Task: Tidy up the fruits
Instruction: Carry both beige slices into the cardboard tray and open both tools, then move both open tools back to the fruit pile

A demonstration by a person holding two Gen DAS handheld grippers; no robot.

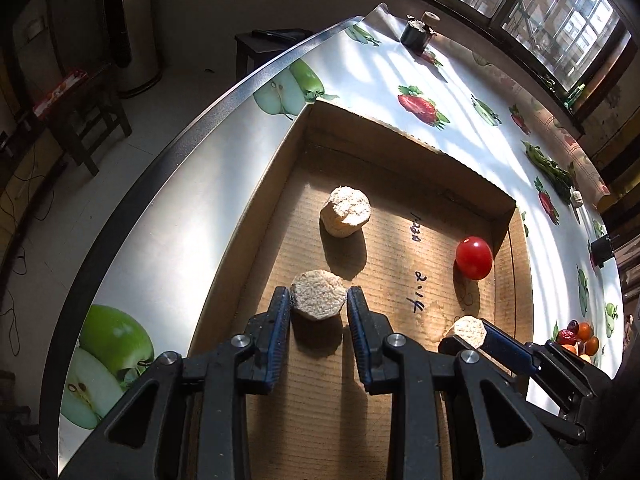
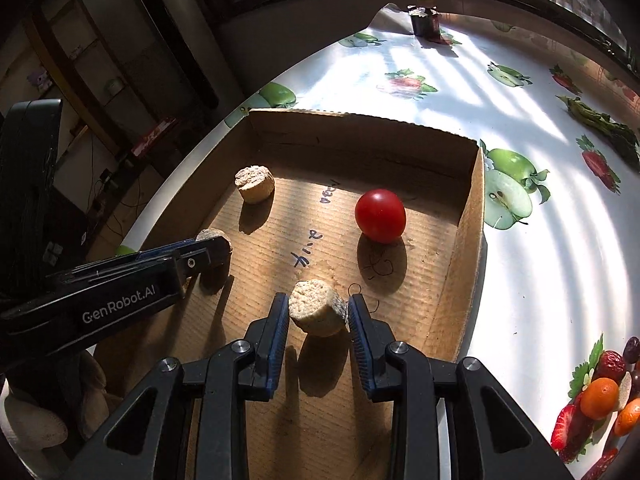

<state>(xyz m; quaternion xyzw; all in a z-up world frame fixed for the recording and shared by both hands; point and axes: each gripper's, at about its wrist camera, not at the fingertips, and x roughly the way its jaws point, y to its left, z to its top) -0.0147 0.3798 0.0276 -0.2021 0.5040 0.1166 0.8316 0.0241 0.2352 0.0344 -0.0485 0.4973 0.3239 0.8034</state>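
A shallow cardboard tray (image 1: 400, 128) (image 2: 472, 208) lies on a fruit-print tablecloth. My left gripper (image 1: 318, 294) is shut on a beige cork-like cylinder (image 1: 318, 304), held just above the tray floor at its left side. My right gripper (image 2: 319, 300) is shut on a second such cylinder (image 2: 318, 312), near the tray's middle. Each gripper shows in the other view: the right gripper (image 1: 470, 330) with its cylinder (image 1: 466, 328), the left gripper (image 2: 216, 246) with its cylinder (image 2: 210, 235). A third cylinder (image 1: 346, 210) (image 2: 255, 184) stands free in the tray. A red cherry tomato (image 1: 474, 258) (image 2: 380, 215) rests near the right wall.
Small orange and dark red fruits (image 1: 580, 336) (image 2: 600, 396) lie on the cloth to the right of the tray. A dark jar (image 1: 416, 34) (image 2: 425, 20) stands at the far end of the table. The table's curved metal edge (image 1: 192, 128) runs along the left.
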